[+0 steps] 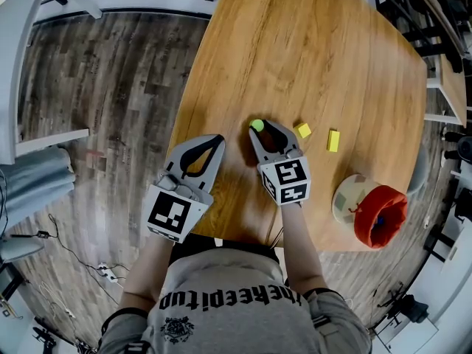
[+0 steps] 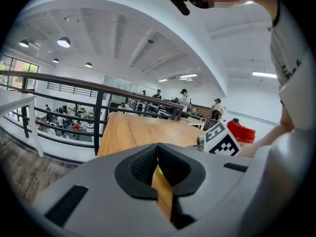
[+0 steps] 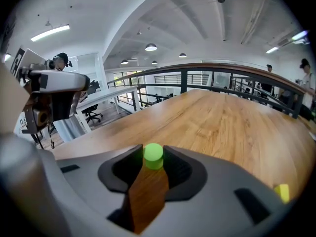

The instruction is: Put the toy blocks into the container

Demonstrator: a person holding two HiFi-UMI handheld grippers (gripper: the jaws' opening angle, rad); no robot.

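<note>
A small green cylinder block (image 1: 257, 125) stands on the wooden table (image 1: 317, 43). It sits right at the fingertips of my right gripper (image 1: 264, 127), which is open; in the right gripper view the green block (image 3: 153, 155) shows between the tips of the right gripper (image 3: 153, 161), not squeezed. Two yellow blocks (image 1: 303, 130) (image 1: 333, 140) lie just to its right. The container, a fabric basket with a red lining (image 1: 372, 214), lies on its side near the table's front right edge. My left gripper (image 1: 218, 139) is shut and empty, left of the green block; its jaws meet in the left gripper view (image 2: 157, 147).
The table's left edge runs close beside my left gripper, with wood-pattern floor (image 1: 110, 109) below. A railing (image 2: 98, 112) and other tables stand beyond the far edge. The right gripper's marker cube (image 2: 221, 139) and the red basket (image 2: 241, 131) show in the left gripper view.
</note>
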